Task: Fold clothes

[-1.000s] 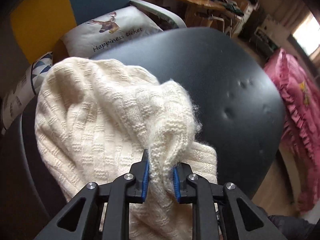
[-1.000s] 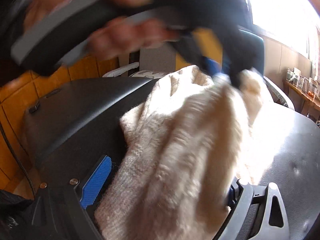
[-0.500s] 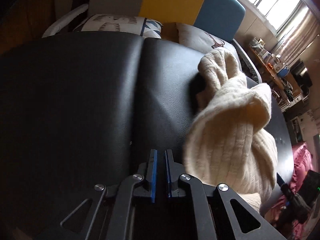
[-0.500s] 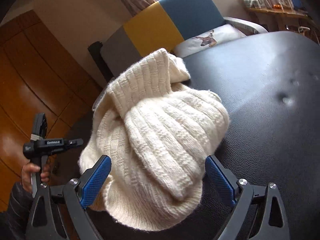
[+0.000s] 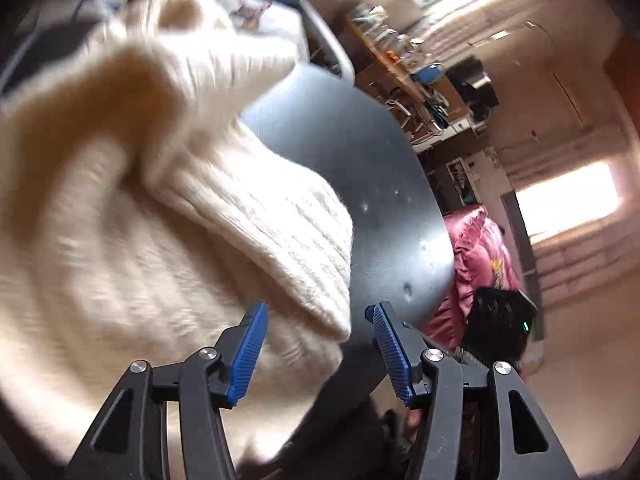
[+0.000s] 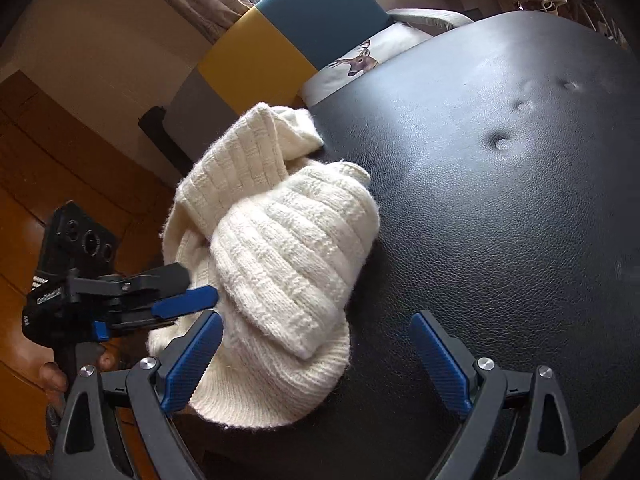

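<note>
A cream knit sweater (image 6: pixel 288 256) lies bunched in a loose roll on the black leather tabletop (image 6: pixel 500 220), near its left edge. My right gripper (image 6: pixel 316 360) is open wide just in front of the roll's near end, with its left pad (image 6: pixel 192 364) against the knit. My left gripper (image 6: pixel 192 308) comes in from the left, and its blue fingertip touches the sweater's side. In the left wrist view the sweater (image 5: pixel 160 200) fills the left half, blurred. There the left gripper (image 5: pixel 320 350) is open, with a folded edge just ahead of its pads.
A yellow, blue and grey chair back (image 6: pixel 280 40) and a deer-print cushion (image 6: pixel 360 60) stand behind the table. Pink bedding (image 5: pixel 476 264) lies beyond the table's right edge. A cluttered wooden shelf (image 5: pixel 404 56) is farther back. A hand (image 6: pixel 52 376) holds the left gripper's handle.
The left gripper let go of the sweater, drew back shut, and has now opened and come up against the bundle. The right gripper stays open and has barely moved.
</note>
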A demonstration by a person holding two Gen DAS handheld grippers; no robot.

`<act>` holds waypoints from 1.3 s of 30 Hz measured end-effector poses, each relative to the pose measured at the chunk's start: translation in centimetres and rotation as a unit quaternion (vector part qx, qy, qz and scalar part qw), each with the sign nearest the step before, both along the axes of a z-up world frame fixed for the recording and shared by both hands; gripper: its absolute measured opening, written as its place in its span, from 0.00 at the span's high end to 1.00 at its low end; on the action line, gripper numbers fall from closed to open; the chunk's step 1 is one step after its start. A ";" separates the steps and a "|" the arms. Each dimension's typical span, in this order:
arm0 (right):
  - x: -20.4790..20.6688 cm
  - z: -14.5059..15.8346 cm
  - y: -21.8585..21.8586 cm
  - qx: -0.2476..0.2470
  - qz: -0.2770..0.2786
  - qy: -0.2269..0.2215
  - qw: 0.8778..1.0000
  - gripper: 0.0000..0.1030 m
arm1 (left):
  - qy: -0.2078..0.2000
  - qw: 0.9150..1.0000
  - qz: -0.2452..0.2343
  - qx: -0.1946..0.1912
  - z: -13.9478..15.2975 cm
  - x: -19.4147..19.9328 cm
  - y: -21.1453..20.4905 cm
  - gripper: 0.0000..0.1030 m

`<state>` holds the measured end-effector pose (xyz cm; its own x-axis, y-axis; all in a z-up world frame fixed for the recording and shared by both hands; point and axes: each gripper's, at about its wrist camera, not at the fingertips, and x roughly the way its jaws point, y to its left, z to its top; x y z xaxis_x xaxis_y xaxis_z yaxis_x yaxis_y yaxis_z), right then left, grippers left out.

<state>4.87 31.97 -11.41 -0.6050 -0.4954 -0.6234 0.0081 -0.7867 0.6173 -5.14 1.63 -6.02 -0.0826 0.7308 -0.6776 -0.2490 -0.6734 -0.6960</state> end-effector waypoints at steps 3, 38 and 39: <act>-0.2 0.0 0.0 0.003 0.000 -0.001 1.000 0.05 | -0.055 0.998 0.032 0.019 -2.4 -0.8 1.5 0.47; 1.1 1.2 -7.1 0.142 0.090 0.025 0.985 0.05 | 0.087 0.929 0.353 -0.066 2.0 2.6 -29.2 0.94; 1.0 1.2 -7.3 0.145 0.094 0.025 0.985 0.05 | 0.092 0.926 0.358 -0.076 1.8 3.2 -29.4 0.93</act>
